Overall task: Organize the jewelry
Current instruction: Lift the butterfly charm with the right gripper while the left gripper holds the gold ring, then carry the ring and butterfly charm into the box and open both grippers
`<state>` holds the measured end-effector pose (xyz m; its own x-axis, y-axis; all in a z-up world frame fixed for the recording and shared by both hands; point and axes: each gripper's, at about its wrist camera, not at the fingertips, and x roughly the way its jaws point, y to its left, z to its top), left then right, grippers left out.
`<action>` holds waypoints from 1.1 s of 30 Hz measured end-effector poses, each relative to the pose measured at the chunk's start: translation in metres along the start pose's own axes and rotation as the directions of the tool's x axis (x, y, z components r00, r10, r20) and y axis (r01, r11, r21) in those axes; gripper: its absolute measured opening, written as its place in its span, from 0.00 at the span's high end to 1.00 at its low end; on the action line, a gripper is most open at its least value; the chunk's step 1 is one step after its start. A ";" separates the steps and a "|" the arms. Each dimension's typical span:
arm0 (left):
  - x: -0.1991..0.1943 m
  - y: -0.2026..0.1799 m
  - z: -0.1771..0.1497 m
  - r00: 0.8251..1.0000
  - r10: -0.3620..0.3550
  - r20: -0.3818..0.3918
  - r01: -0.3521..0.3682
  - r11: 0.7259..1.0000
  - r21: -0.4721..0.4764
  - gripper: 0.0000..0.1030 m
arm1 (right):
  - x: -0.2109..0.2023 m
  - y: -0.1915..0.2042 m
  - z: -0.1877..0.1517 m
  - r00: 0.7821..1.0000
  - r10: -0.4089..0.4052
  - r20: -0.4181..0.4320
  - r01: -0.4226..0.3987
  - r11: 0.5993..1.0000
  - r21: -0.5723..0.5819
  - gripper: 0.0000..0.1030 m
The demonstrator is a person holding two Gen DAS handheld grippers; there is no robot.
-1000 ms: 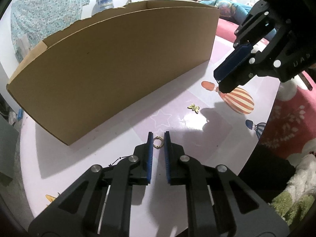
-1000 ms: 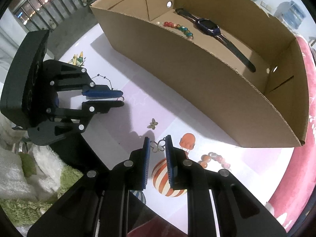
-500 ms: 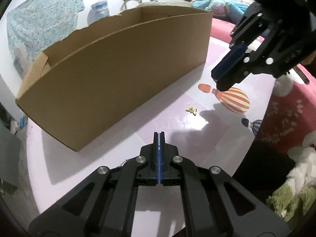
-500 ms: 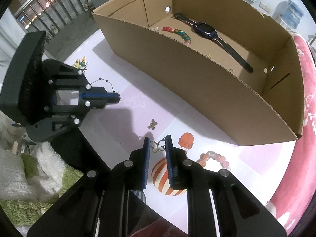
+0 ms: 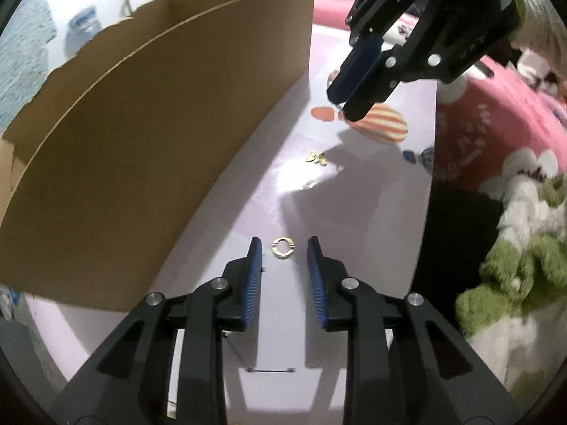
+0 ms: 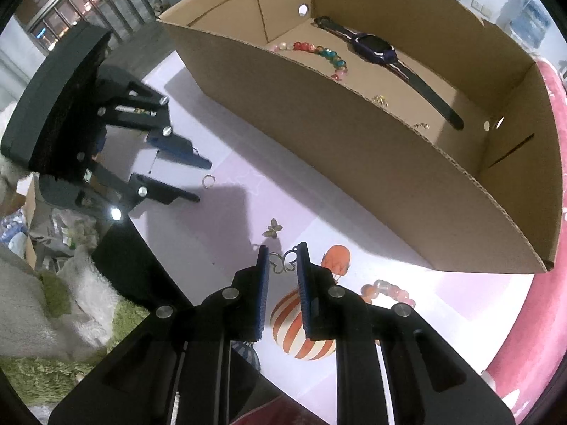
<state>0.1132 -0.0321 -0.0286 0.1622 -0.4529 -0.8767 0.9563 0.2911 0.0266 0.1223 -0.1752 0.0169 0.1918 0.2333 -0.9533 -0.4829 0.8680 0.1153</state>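
A gold ring (image 5: pixel 283 247) lies flat on the pale table, just ahead of my open left gripper (image 5: pixel 284 248); it also shows in the right wrist view (image 6: pixel 209 180). My right gripper (image 6: pixel 282 256) is shut on a silver butterfly pendant (image 6: pixel 283 263) and holds it above the table. A small gold butterfly (image 6: pixel 273 228) lies on the table between the grippers, also seen in the left wrist view (image 5: pixel 316 157). The cardboard box (image 6: pixel 354 134) holds a dark watch (image 6: pixel 379 49) and a coloured bead bracelet (image 6: pixel 319 53).
A pink bead bracelet (image 6: pixel 388 288) lies on the table right of my right gripper. A thin dark chain (image 5: pixel 271 370) lies under my left gripper. The table edge and fluffy green-white cloth (image 5: pixel 514 265) are to the right.
My left gripper closed over the ring half a second ago and has now opened; the ring lies on the table. My left gripper has swung closer to the box. The right gripper kept its pendant.
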 end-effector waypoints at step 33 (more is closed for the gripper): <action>0.012 -0.009 0.028 0.988 -0.007 -0.151 0.026 0.991 0.129 0.89 | 0.002 -0.006 0.000 1.000 0.015 -0.007 -0.015 1.000 0.010 0.85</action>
<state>0.1134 -0.0633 -0.0261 0.1173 -0.3222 -0.9394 0.9837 0.1676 0.0653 0.1258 -0.1802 0.0138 0.1784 0.2428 -0.9535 -0.4774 0.8688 0.1319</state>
